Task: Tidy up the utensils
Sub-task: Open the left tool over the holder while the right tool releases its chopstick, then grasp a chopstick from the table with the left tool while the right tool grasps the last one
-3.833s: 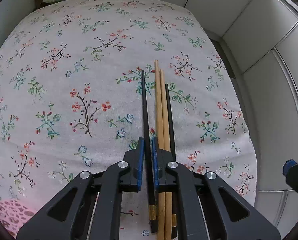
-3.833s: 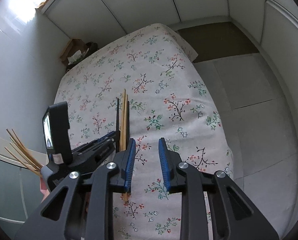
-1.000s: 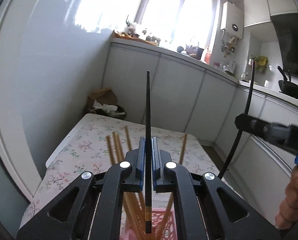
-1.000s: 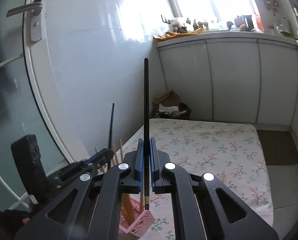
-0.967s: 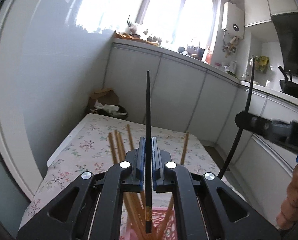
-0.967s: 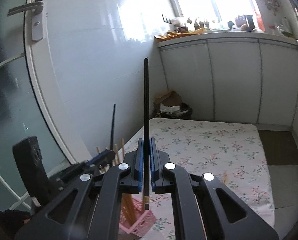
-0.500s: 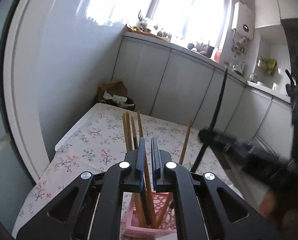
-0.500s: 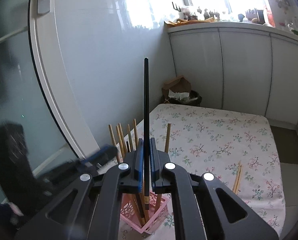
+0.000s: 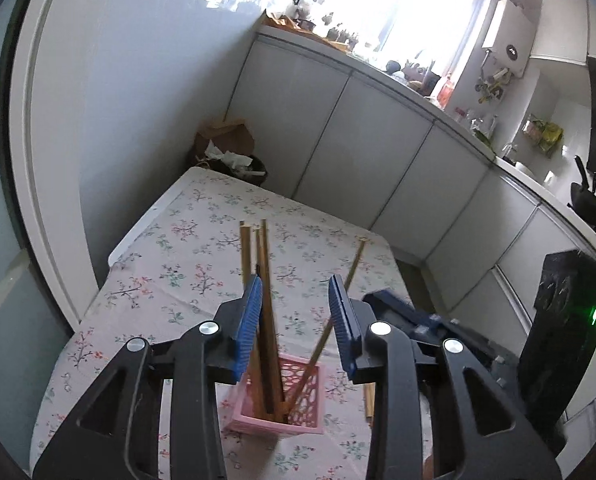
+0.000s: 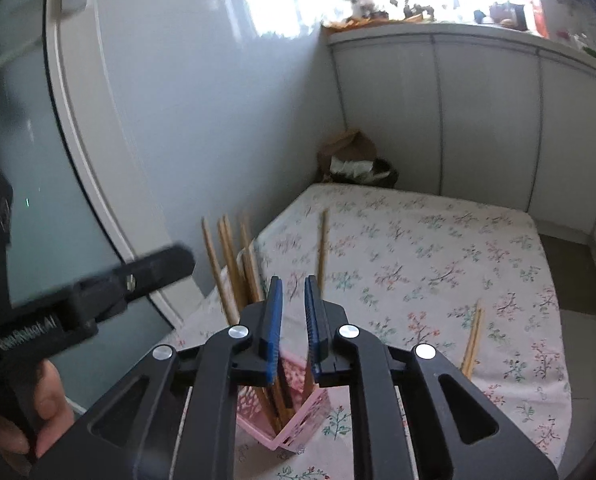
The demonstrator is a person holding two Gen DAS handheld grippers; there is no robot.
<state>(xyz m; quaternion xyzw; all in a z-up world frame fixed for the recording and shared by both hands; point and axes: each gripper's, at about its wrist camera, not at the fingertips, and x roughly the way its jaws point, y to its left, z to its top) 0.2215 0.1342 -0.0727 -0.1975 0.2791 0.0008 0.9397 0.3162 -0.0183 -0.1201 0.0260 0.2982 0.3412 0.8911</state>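
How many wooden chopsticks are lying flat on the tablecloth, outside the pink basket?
2. Both wooden chopsticks lie side by side on the tablecloth, right of the pink basket in the right wrist view. Others may be hidden behind the right gripper.

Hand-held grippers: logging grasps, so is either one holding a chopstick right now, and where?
Neither. The left hand-held gripper and right hand-held gripper are open, empty, above the pink basket.
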